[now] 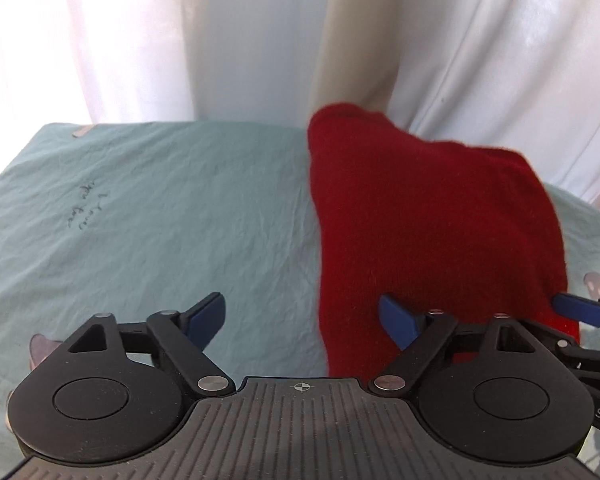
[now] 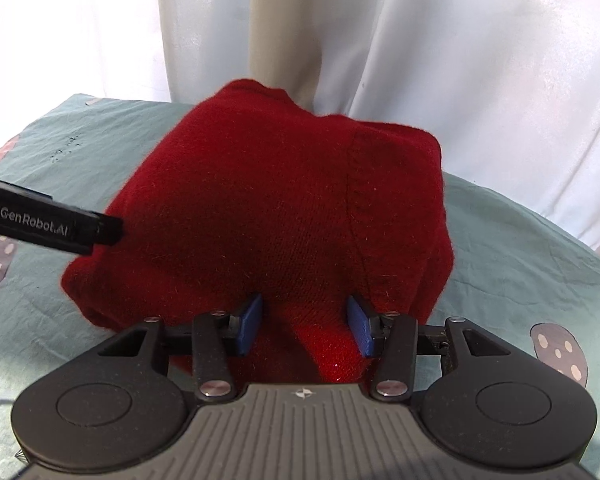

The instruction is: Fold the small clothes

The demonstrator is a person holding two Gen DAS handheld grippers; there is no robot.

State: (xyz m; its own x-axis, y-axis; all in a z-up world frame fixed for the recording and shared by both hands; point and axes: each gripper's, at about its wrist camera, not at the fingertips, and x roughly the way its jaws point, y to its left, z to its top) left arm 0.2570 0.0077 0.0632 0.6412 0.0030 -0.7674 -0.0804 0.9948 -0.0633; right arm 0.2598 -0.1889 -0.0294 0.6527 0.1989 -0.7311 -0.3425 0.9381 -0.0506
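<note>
The red knit garment (image 2: pixel 268 208) is lying bunched in a thick mound on the counter (image 1: pixel 140 208), which is draped in a pale green sheet printed with mushrooms and a line of script. In the right wrist view it is filling the centre, running from 12 o'clock down to the gripper; in the left wrist view it is sitting toward 3 o'clock.

The right gripper (image 2: pixel 305 322) is standing partly open, its 2 blue fingers (image 2: pixel 249 322) pressing against either side of a fold of the red knit that is rising between them; whether that fold is truly pinched I cannot tell. The left gripper (image 1: pixel 302 316) is spreading wide, holding nothing: its left finger is hanging over bare sheet at 7 o'clock, while its right finger (image 1: pixel 398 318) is overlapping the garment's near left edge. In the right wrist view, the left gripper's black body is reaching in from 9 o'clock, meeting the garment's side.

White curtains (image 1: pixel 500 60) are hanging behind the counter.
</note>
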